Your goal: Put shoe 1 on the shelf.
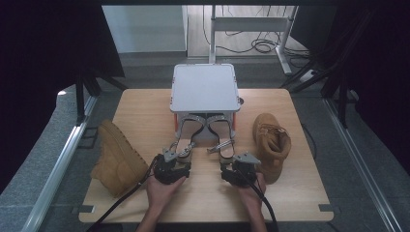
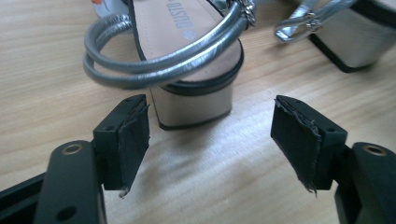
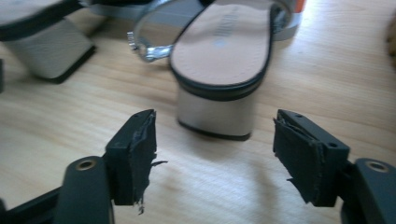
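1. Forearms are coming in from six o'clock of the high view; the left gripper (image 1: 172, 162) and the right gripper (image 1: 240, 166) are sitting side by side on the wooden table (image 1: 145, 104), each pointing toward twelve o'clock at the heel of a silver sandal; the left sandal (image 1: 186, 136) and the right sandal (image 1: 221, 140) are lying with their toes under a grey shelf (image 1: 205, 89); one tan boot (image 1: 116, 157) is lying on its side at nine o'clock, another tan boot (image 1: 271, 145) is standing at three o'clock.

2. Left gripper view: the jaws are standing wide apart with nothing between them, gripping nothing; the left sandal (image 2: 191, 70) is resting just beyond the pads (image 2: 133, 140) at twelve o'clock, its block heel on the table (image 2: 42, 70), its paired silver straps looping toward ten o'clock; the right sandal (image 2: 359, 37) is lying at two o'clock.

3. Right gripper view: the jaws are likewise gaping wide and holding nothing; the right sandal (image 3: 222, 60) is sitting at twelve o'clock, its heel just past the worn pads (image 3: 140, 154), not touching them; the left sandal (image 3: 42, 42) is showing at ten o'clock.
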Demonstrator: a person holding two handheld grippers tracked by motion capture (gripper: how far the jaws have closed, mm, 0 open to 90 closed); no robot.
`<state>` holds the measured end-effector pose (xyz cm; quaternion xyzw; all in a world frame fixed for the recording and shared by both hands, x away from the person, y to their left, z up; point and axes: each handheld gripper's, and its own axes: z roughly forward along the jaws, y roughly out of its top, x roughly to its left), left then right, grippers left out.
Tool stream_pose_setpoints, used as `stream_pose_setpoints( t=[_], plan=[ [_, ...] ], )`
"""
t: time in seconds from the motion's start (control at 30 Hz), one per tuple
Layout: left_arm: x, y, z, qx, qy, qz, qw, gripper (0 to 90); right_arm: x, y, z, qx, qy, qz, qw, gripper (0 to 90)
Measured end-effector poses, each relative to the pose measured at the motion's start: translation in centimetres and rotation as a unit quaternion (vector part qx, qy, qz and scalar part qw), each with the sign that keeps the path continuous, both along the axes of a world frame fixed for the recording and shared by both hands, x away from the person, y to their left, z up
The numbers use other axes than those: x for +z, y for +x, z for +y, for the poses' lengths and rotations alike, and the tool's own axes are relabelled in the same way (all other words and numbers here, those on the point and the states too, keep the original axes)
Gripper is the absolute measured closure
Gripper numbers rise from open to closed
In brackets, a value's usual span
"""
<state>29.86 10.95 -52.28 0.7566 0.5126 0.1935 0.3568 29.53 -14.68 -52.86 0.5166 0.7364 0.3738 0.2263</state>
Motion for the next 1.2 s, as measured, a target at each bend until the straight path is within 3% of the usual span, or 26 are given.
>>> stream_pose_setpoints(
  t=[0.2,0.53,0.63,0.77,1.2],
  plan=[
    [-0.3,1.1,-0.5,0.012,0.005,0.009,0.9999,26.6,0.0,0.6,-0.1,-0.015,0.001,-0.008,0.9998,29.8],
    [-1.2,3.1,-0.9,0.023,0.001,0.000,0.9997,27.1,-0.6,1.9,0.6,-0.011,-0.010,-0.008,0.9999,29.4],
    [-1.4,3.5,-0.9,0.026,0.007,-0.001,0.9996,28.8,-0.7,2.1,1.5,-0.019,-0.060,-0.010,0.9979,28.1],
    [-1.7,3.8,-1.1,0.032,0.008,-0.010,0.9994,30.5,-1.0,2.7,1.4,-0.025,-0.025,0.002,0.9994,29.7],
    [-1.8,4.5,-1.5,0.039,0.003,-0.003,0.9992,34.8,-1.2,4.0,1.8,-0.024,-0.012,0.003,0.9996,35.7]
  ],
)
